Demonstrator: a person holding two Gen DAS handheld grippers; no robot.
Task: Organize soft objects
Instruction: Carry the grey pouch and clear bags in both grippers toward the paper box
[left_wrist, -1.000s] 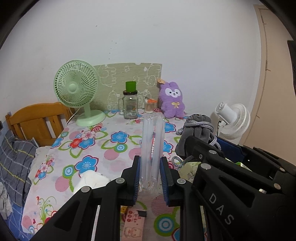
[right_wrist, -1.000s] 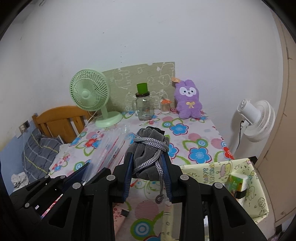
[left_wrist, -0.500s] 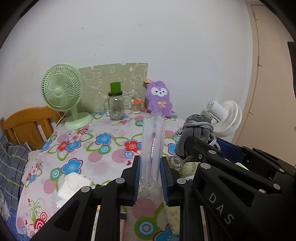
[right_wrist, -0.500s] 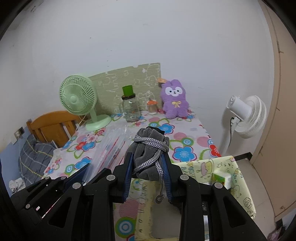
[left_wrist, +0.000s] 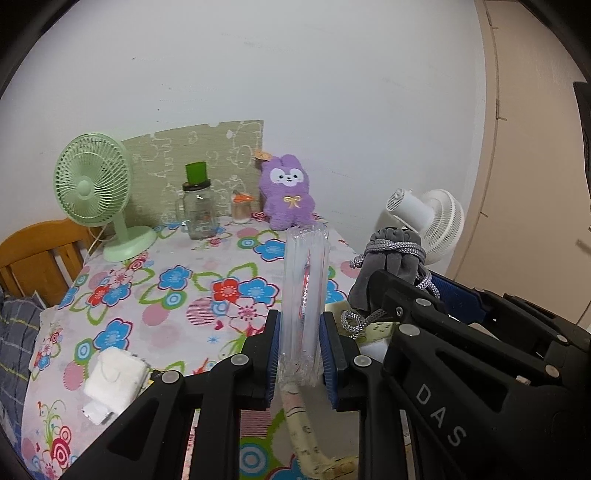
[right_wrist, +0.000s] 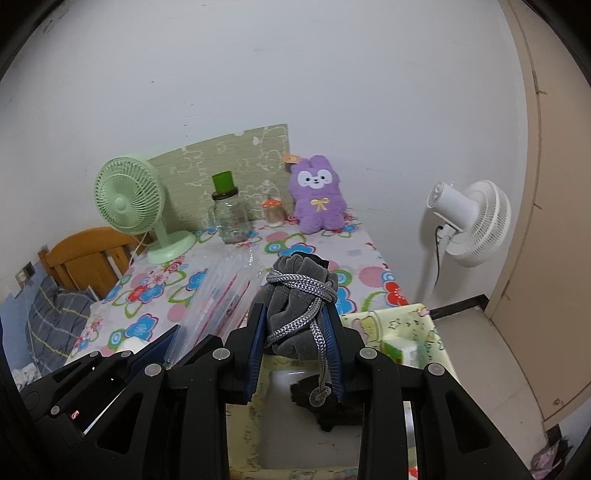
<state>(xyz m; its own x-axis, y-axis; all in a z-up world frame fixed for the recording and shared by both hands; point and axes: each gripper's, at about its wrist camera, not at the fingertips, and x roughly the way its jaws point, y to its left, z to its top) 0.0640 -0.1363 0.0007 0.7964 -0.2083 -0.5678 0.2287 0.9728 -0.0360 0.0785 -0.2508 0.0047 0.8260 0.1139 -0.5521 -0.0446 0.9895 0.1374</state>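
My left tool (left_wrist: 299, 352) clamps a clear plastic packet (left_wrist: 303, 295), mid-frame; my right tool (right_wrist: 295, 350) clamps a grey velvet drawstring pouch (right_wrist: 295, 306) above a yellow cartoon-print fabric bin (right_wrist: 428, 332). "DAS" marks one tool.

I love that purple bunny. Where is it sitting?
The purple bunny sits at the table's far edge against the wall, right of the glass jar and small bottle.
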